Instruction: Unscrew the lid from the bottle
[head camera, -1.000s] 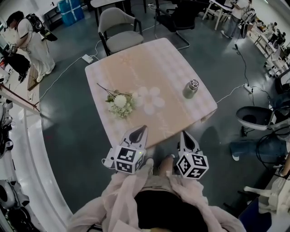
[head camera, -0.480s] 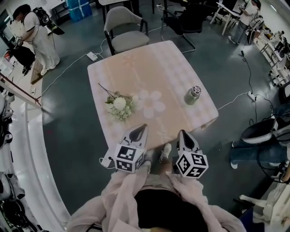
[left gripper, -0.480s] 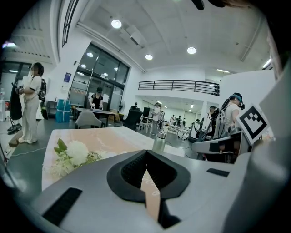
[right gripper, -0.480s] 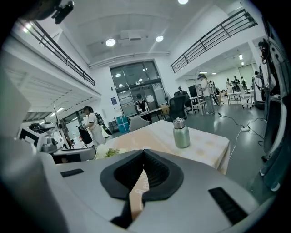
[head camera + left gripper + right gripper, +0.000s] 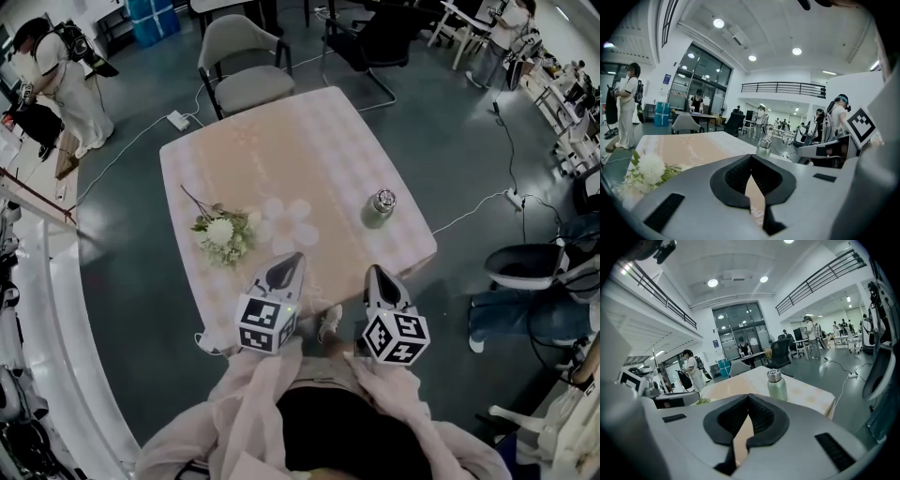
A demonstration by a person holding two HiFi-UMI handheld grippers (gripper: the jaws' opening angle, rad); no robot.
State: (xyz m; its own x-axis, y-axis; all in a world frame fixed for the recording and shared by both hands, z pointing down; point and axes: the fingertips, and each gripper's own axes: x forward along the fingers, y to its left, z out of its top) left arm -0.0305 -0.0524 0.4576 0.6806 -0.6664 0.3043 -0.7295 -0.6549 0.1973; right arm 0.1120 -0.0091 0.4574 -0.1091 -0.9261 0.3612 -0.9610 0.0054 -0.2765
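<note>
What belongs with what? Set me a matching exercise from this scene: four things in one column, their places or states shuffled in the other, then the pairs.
1. bottle
2. bouquet
3. grey chair
4. left gripper

A. shut, holding nothing
B. standing beyond the table's far edge
C. upright near the table's right edge, lid on
D. lying on the table's left part

Pairs: 1-C, 2-D, 3-B, 4-A

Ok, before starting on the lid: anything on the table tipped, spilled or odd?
Nothing stands out. The bottle stands upright, lid on; the flower bunch lies flat on the table; no spill shows.
</note>
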